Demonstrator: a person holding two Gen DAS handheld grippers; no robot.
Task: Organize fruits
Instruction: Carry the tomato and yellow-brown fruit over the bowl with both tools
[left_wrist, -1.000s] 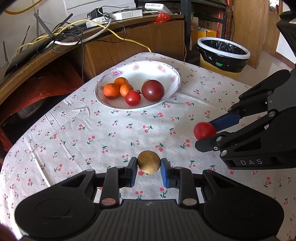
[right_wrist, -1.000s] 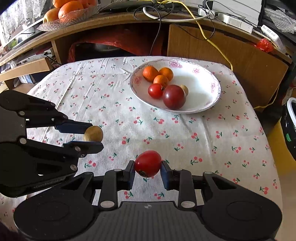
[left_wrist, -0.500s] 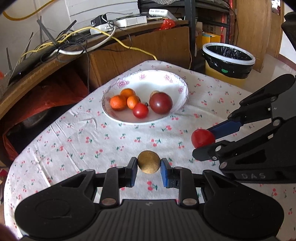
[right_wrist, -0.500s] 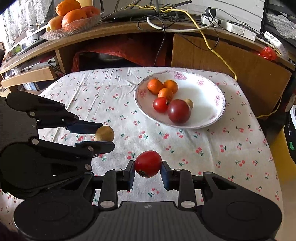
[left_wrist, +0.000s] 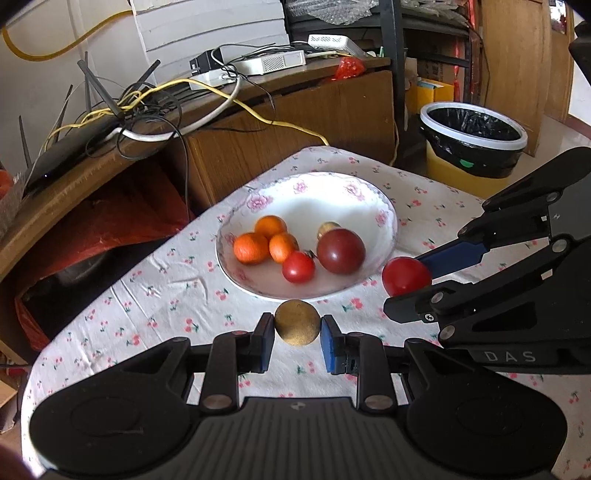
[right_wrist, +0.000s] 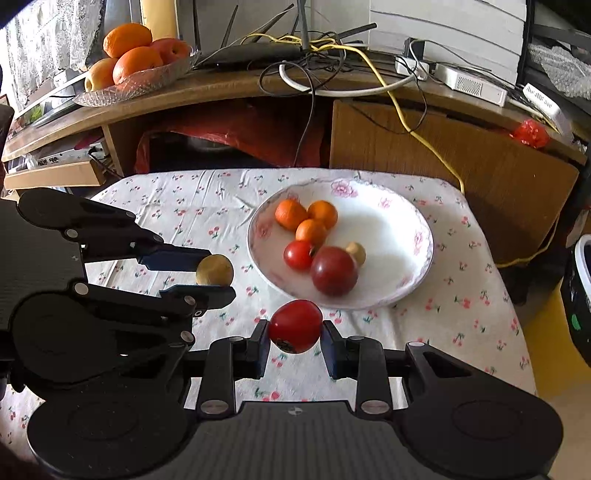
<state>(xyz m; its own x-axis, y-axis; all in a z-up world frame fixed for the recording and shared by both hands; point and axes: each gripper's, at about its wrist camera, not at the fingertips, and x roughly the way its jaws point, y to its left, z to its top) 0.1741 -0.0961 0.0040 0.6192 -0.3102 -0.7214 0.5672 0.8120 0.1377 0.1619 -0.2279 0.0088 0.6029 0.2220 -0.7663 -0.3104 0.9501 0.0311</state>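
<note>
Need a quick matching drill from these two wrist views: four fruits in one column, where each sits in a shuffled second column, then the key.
Things:
1. brown round fruit
2. red tomato
3. dark red tomato
4. big oranges

Places:
A. glass dish on the wooden desk
B. between the right gripper fingers
C. in the floral plate
D. between the left gripper fingers

Pairs: 1-D, 2-B, 3-C, 4-A

Bowl's right half bare, fruit cluster crowding its left (six pieces), tablecloth beside it open.
</note>
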